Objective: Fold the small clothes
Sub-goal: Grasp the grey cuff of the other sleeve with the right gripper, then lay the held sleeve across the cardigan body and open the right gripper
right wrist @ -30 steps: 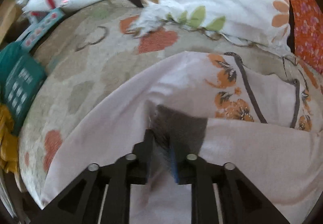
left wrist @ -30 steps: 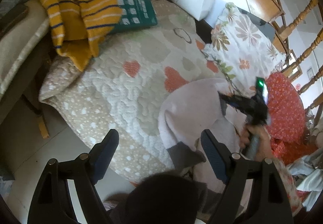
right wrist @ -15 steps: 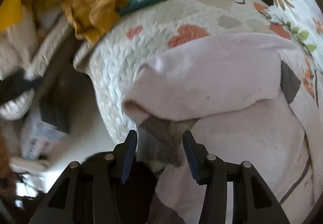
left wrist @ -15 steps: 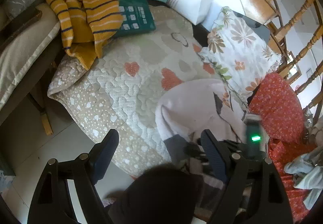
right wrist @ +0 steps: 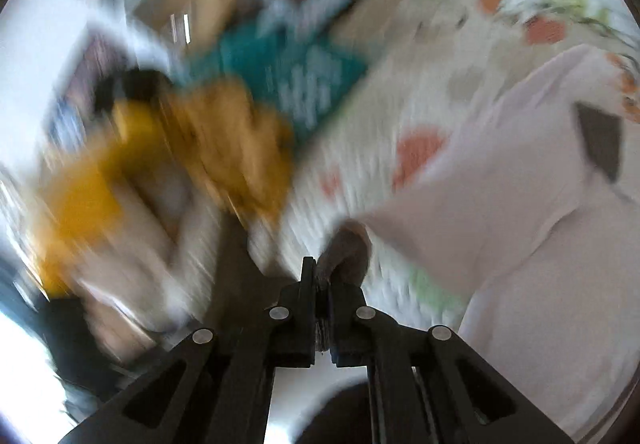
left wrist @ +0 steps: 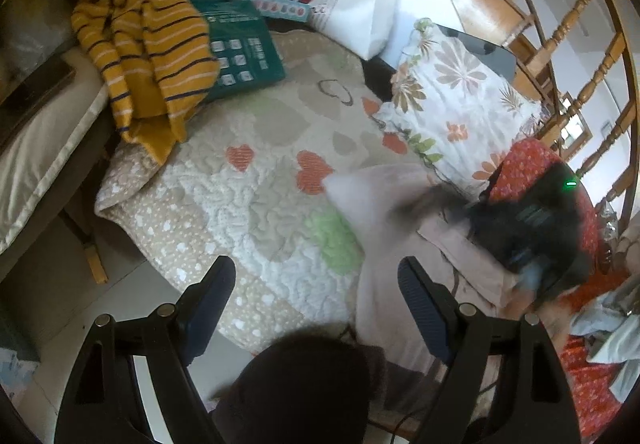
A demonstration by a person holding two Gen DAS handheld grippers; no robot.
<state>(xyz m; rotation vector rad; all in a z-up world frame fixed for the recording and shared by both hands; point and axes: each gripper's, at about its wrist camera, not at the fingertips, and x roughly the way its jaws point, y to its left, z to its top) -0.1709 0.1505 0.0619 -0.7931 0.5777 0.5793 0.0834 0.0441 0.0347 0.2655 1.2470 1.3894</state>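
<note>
A pale pink garment (right wrist: pixel 520 204) lies on a heart-patterned quilt (left wrist: pixel 256 204). The right gripper (right wrist: pixel 320 276) is clenched on its grey cuff (right wrist: pixel 348 248), lifting that sleeve. The left gripper (left wrist: pixel 316 284) hangs above the quilt's edge, fingers spread and empty.

Both wrist cams face down, share quilt (left wrist: pixel 256 204).

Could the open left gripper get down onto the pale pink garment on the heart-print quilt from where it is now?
Probably yes. The left gripper is open and empty, and the pale pink garment lies just beyond its right finger. The right gripper, shut on the grey cuff, works farther off.
</note>
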